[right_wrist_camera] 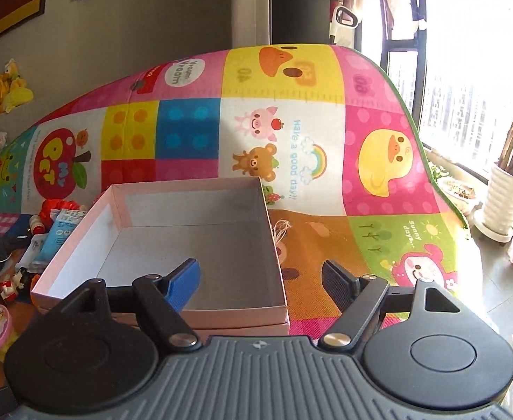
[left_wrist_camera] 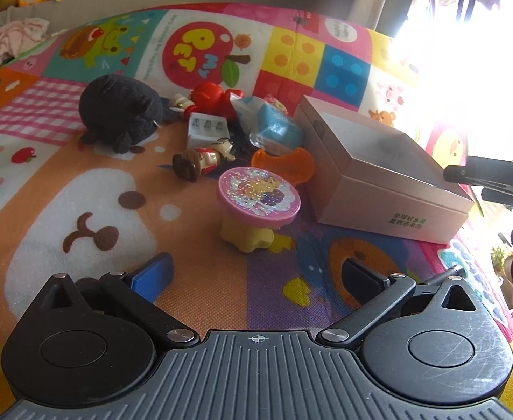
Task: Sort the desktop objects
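Box (right_wrist_camera: 193, 245): open, empty, on mat (right_wrist_camera: 379, 161); nothing sorted yet, all items still outside, in a pile just left of it. Nearest: pink-top toy (left_wrist_camera: 258, 199), upright, betw. L gripper (left_wrist_camera: 256, 273) and box. Behind: orange piece (left_wrist_camera: 284, 164), figurine (left_wrist_camera: 204, 161), blue pack (left_wrist_camera: 274, 129), white tray (left_wrist_camera: 207, 127), red toy (left_wrist_camera: 214, 96), black plush (left_wrist_camera: 120, 112). L gripper: jaws apart, holding nothing. R gripper (right_wrist_camera: 260, 280): jaws apart, empty, over box's near edge. Glare hides mat's right side in left view; pile overlaps, small items unclear.
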{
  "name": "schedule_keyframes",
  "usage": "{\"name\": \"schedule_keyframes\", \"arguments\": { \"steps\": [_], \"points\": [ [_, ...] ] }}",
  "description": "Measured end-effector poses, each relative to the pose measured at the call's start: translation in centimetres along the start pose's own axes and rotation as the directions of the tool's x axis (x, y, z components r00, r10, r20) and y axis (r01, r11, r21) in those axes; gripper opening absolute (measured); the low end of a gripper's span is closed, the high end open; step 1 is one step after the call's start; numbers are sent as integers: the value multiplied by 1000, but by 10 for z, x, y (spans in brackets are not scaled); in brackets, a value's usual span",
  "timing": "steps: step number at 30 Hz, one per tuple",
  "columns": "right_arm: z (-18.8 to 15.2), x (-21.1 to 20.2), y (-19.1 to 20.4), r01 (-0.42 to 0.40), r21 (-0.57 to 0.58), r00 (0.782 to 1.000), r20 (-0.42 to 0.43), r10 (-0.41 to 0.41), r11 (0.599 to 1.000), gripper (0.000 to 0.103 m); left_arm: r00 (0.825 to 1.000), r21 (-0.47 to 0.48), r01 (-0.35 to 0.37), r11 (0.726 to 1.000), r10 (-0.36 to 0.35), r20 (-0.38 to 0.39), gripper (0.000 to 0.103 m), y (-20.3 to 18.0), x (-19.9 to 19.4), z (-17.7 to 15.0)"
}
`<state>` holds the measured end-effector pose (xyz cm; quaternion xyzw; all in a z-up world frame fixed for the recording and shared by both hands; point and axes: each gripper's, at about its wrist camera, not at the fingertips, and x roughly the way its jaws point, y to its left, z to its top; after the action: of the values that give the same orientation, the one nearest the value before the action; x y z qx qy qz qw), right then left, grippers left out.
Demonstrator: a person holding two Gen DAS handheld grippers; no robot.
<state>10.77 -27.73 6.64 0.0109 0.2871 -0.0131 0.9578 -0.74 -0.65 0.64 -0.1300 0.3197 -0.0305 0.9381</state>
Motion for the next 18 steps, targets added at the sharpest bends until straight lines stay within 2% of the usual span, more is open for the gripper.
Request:
{"name": "schedule_keyframes", "arguments": {
  "steps": [3,5,10,14,15,17,18],
  "points": [
    [2,22,10,-37,-2,998,-48,37,999,73,1000,7,6,1000,-6,-1,103,-5,-2,-4],
    [2,28,26,-11,-52,1000,-30,9,999,74,1000,4,15,1000,-15,0,103,-4,-3,-5],
    [3,34,42,-74,-99,997,-19,72,992,72,1000,-3,23,1000,-23,3,103,-3,-3,-4],
    [5,8,33,-84,-137,996,31,89,987,70,1000,2,28,1000,-28,1,103,-2,-4,-4],
    [3,-5,28,-98,-148,994,40,105,984,72,1000,4,29,1000,-29,0,103,-2,-4,-4],
    [-4,-30,17,-151,-162,987,29,158,975,89,1000,10,26,1000,-26,-3,103,-3,-3,-4],
    [-10,-41,13,-177,-171,983,10,182,969,91,1000,16,21,1000,-21,-5,103,-4,-3,-4]
  ]
}}
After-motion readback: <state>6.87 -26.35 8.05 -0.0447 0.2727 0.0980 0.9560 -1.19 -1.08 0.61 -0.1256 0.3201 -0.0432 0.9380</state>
